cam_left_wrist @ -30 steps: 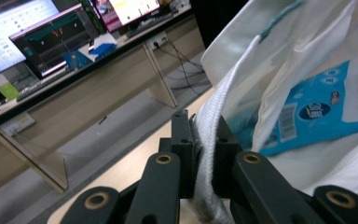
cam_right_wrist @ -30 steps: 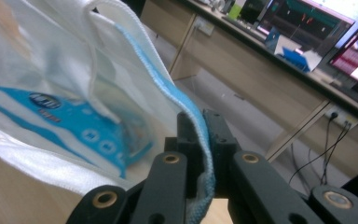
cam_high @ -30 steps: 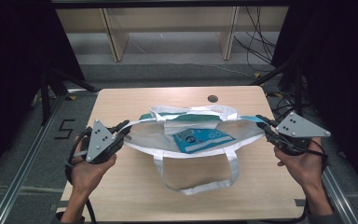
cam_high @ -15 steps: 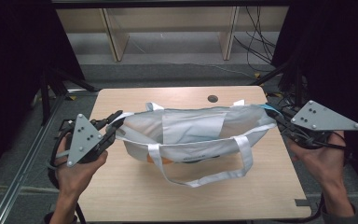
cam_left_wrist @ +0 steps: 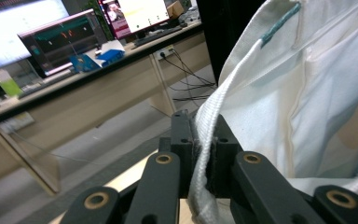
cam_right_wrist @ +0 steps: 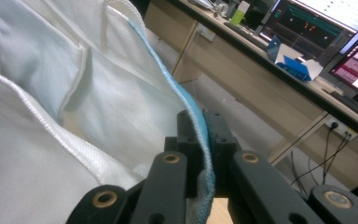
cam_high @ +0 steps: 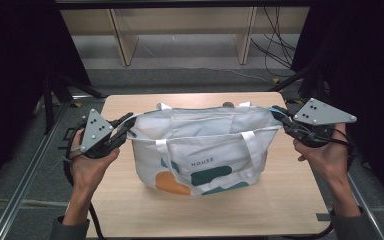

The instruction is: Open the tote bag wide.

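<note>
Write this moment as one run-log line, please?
left gripper: shut on tote bag rim | right gripper: shut on opposite rim | bag: hanging stretched between them above table

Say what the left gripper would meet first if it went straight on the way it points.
The bag: the left gripper already clamps its edge, and the cloth side lies directly ahead.

Tote bag (cam_high: 205,150) contents — hidden inside

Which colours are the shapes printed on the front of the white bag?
Orange and dark teal, on the white bag; the high view shows them best.
</note>
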Motion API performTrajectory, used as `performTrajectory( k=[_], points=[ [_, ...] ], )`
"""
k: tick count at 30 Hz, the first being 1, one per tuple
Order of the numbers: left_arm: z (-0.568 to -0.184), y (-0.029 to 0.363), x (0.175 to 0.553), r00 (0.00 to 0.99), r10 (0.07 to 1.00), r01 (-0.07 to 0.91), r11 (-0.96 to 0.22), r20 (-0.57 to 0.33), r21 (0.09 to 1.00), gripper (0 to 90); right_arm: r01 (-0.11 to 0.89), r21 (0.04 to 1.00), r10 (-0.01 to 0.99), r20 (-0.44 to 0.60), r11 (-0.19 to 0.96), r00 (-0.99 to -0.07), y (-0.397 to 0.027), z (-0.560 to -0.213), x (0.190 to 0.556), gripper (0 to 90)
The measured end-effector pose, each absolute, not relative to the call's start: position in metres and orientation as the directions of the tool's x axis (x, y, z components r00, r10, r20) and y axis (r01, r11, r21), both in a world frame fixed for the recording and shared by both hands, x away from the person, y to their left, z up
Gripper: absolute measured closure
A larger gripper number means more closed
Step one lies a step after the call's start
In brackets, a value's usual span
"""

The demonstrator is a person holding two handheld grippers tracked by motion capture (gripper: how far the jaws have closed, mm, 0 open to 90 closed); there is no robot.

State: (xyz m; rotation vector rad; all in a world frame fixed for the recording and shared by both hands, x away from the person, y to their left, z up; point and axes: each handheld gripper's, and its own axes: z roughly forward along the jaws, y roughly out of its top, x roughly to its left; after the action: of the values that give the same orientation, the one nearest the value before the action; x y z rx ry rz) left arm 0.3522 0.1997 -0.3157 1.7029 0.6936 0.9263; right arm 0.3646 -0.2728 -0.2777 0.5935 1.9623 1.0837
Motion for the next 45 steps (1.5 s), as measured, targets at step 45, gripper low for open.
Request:
performTrajectory(
  k=[45],
  points=[
    [-0.423, 0.2, 0.381, 0.603, 0.781, 0.248, -0.374, 0.16, 0.894, 82.0, 0.205, 0.815, 0.71, -0.314, 0.542, -0.63, -0.265, -0.373, 0.396, 86.1]
  ],
)
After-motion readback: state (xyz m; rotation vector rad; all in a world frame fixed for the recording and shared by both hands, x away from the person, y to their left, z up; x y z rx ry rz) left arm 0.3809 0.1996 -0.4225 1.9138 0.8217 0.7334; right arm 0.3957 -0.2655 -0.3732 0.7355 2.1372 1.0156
